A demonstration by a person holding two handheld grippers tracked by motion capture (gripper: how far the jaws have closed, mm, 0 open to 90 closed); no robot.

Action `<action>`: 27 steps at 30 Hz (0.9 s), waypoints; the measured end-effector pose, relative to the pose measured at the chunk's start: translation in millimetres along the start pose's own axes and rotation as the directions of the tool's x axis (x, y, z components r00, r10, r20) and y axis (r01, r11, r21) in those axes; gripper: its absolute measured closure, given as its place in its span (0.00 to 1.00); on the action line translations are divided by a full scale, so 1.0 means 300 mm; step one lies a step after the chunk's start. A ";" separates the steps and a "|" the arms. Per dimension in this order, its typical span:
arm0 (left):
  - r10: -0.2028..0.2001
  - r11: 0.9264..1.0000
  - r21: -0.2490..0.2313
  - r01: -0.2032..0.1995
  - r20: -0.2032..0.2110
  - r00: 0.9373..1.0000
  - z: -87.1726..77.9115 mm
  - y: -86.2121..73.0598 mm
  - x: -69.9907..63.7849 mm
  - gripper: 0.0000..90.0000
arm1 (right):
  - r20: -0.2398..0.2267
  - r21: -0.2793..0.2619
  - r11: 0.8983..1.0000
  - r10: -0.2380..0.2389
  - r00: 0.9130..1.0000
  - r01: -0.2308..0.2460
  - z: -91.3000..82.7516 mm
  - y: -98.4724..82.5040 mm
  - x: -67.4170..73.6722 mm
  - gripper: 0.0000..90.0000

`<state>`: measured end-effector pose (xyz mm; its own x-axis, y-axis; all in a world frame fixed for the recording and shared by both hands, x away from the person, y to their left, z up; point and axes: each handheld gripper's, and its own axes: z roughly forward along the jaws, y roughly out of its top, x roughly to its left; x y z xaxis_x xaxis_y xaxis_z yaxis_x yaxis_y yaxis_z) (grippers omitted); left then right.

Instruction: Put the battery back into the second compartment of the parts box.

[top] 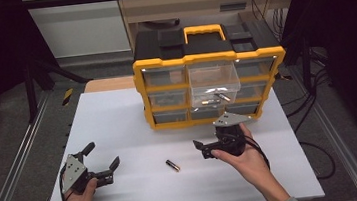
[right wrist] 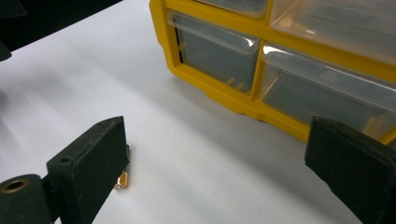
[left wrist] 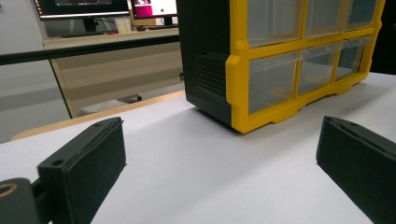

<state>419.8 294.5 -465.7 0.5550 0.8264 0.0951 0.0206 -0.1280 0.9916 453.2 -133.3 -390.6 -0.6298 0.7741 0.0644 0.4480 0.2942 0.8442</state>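
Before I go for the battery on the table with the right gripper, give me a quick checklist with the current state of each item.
1. Right gripper open: ok, its jaws stand wide apart in its own view.
2. Battery free on the table: ok, it lies flat, touching nothing.
3. Battery between the right jaws: not ok, it sits left of the gripper, just peeking out beside one jaw.
4. Left gripper out of the way: ok, open and empty, well left of the battery.
5. Drawer open to receive it: ok, the middle drawer of the organizer is pulled out.
6. Room left in that drawer: cannot tell; some batteries already lie inside.
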 end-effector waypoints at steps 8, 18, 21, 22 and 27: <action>-0.002 1.000 -0.001 0.002 0.001 1.000 0.000 0.000 0.001 0.01 | -0.018 0.008 1.000 -0.006 1.000 0.006 0.036 -0.002 0.030 0.08; -0.003 1.000 -0.002 0.003 0.001 1.000 0.000 0.000 0.001 0.01 | -0.037 0.031 1.000 0.000 0.999 0.001 0.077 -0.025 0.070 0.08; -0.003 1.000 -0.002 0.003 0.001 1.000 0.000 0.000 0.001 0.01 | -0.043 0.034 0.999 0.000 0.999 0.001 0.085 -0.028 0.077 0.08; -0.002 1.000 -0.002 0.002 0.001 1.000 0.000 0.000 0.001 0.01 | -0.048 0.039 0.999 -0.005 0.999 0.007 0.086 -0.028 0.079 0.08; -0.001 1.000 -0.002 0.001 0.000 1.000 0.000 0.000 0.001 0.01 | -0.051 0.041 0.999 0.004 0.999 -0.002 0.100 -0.031 0.093 0.08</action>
<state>419.9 295.0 -465.6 0.5553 0.8263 0.0941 0.0198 -0.1263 0.9918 450.5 -97.5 -412.6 -0.6594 0.7458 0.0944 0.4749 0.3159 0.8214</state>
